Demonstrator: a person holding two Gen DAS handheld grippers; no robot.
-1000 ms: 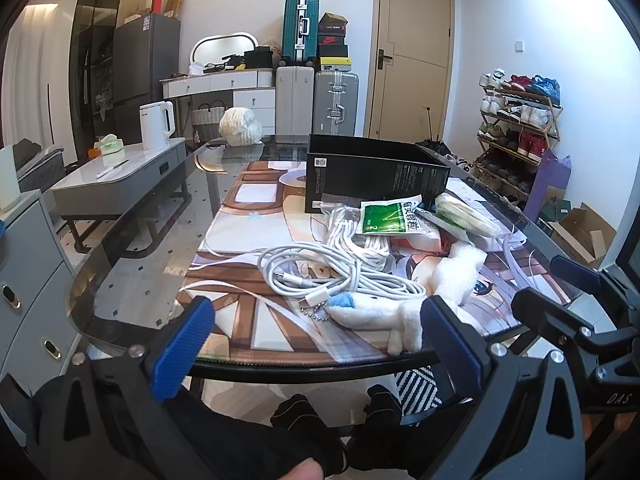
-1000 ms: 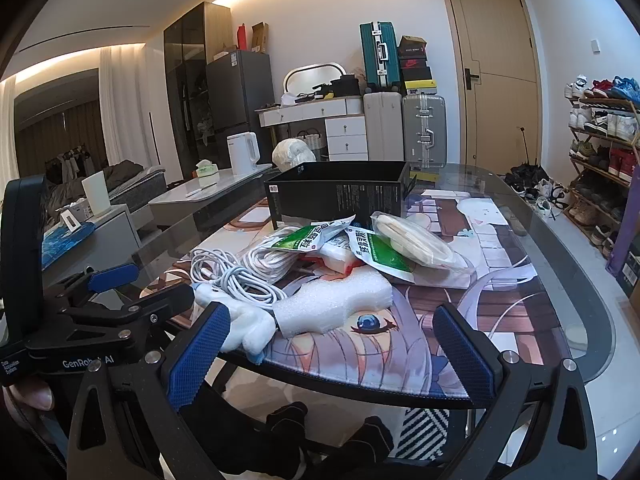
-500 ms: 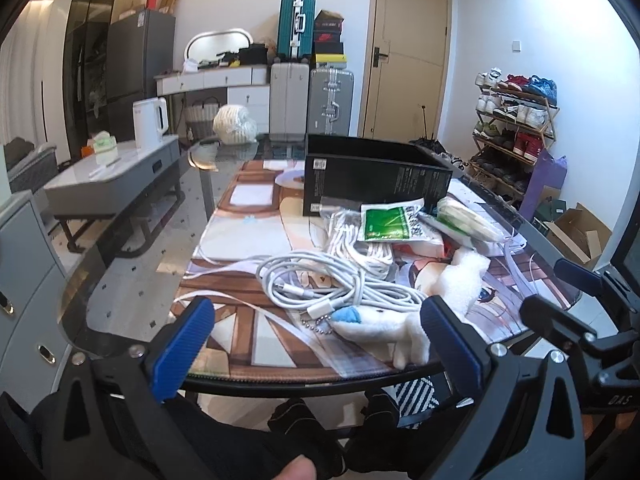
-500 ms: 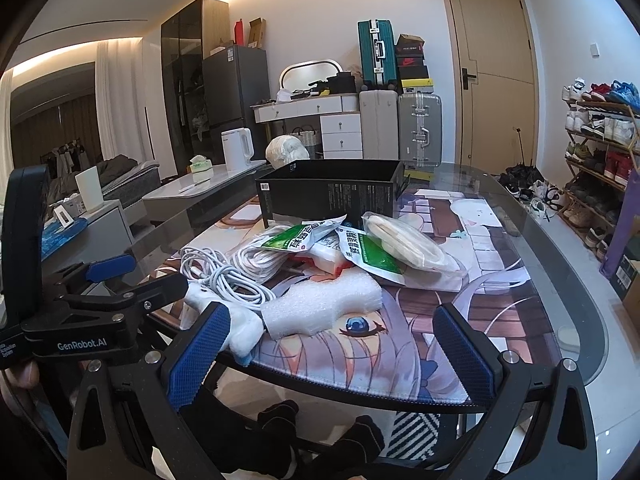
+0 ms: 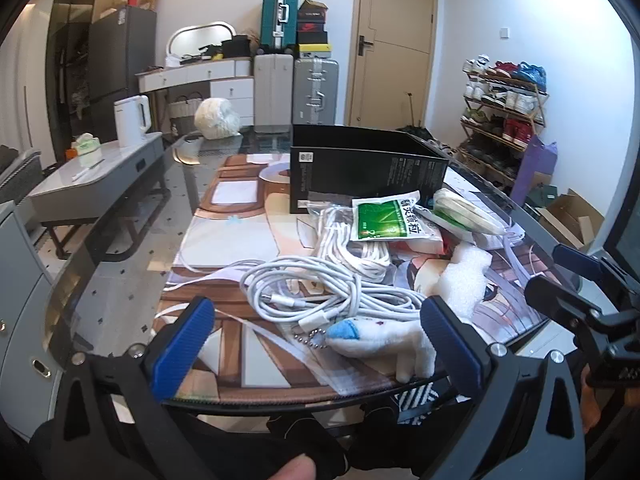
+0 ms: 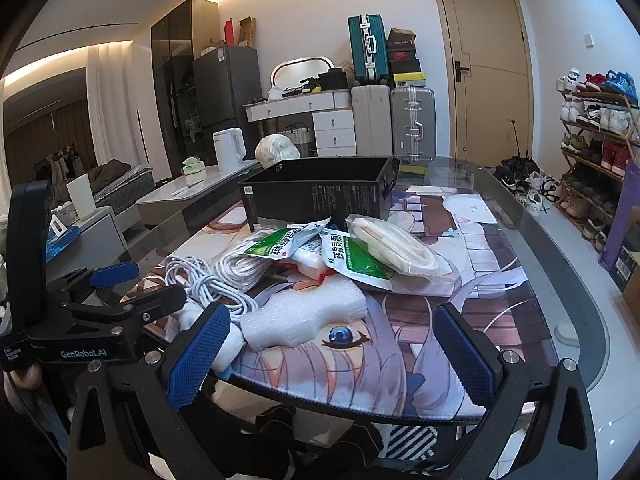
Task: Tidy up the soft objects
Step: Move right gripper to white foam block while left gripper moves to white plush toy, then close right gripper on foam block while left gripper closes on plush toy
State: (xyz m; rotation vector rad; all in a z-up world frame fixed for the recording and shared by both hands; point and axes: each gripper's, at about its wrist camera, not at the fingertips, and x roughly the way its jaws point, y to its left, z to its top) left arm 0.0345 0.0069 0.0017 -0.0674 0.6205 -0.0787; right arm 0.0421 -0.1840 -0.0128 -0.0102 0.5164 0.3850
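A white plush toy [image 5: 384, 342] with a blue tip and a bead chain lies at the near table edge, just beyond my open, empty left gripper [image 5: 316, 354]. Behind it lie loose white cables [image 5: 320, 292], a bundled cable coil [image 5: 352, 244], green-and-white packets [image 5: 386, 222] and a white foam piece [image 6: 308, 314]. An open black box [image 5: 360, 168] stands farther back. My right gripper [image 6: 332, 358] is open and empty, hovering at the near edge in front of the foam piece. The left gripper [image 6: 132, 292] also shows in the right wrist view.
The glass table [image 6: 560, 248] carries a printed mat [image 6: 400, 352]. A bagged flat round item [image 6: 394, 246] lies right of the packets. A low grey side table [image 5: 100, 176] with a white kettle [image 5: 132, 120] stands left; a shoe rack [image 5: 504, 108] stands right.
Both grippers have moved slightly forward and closer to the table edge; the plush toy and foam piece appear nearer. Nothing has been grasped.
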